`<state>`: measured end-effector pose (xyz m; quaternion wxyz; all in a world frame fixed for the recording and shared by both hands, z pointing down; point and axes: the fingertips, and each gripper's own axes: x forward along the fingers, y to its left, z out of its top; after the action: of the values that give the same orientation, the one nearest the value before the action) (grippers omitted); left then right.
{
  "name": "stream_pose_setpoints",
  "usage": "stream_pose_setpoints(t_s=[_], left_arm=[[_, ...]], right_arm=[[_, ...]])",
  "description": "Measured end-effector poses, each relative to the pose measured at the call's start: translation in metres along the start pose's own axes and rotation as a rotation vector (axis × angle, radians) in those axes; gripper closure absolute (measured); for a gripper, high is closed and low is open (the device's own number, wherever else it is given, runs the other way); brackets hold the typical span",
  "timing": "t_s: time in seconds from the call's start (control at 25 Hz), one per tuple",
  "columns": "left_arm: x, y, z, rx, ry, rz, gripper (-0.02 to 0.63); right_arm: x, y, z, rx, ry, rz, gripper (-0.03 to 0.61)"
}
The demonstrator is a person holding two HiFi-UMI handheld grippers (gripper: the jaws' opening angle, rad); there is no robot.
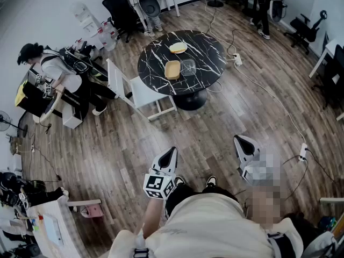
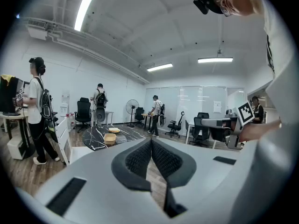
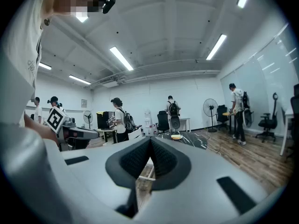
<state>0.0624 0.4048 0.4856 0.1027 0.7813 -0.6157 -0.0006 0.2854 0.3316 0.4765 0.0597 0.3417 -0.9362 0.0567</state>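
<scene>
Pointing toward marble table (image 1: 156, 58): left tongs (image 1: 172, 150), right tongs (image 1: 239, 138), both closed, empty.

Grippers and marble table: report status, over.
Left gripper shut, empty; right gripper shut, empty. Marble table ahead, apart from both, wooden tray on it. White chair beside it, cable across floor.

Wood-plank floor (image 1: 107, 155); a round black marble table (image 1: 156, 58) stands far, a white chair (image 1: 137, 93) on its left, strip lights (image 2: 85, 8) overhead.
</scene>
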Motion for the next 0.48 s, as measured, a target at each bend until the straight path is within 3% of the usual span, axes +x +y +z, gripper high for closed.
stream_pose_setpoints(t_s=[0.48], left_arm=[[0.021,-0.01,0.006,0.016,-0.017,0.03,0.597]], right_arm=[[0.011,-0.019,0.009,-0.058,-0.037,0.045,0.572]])
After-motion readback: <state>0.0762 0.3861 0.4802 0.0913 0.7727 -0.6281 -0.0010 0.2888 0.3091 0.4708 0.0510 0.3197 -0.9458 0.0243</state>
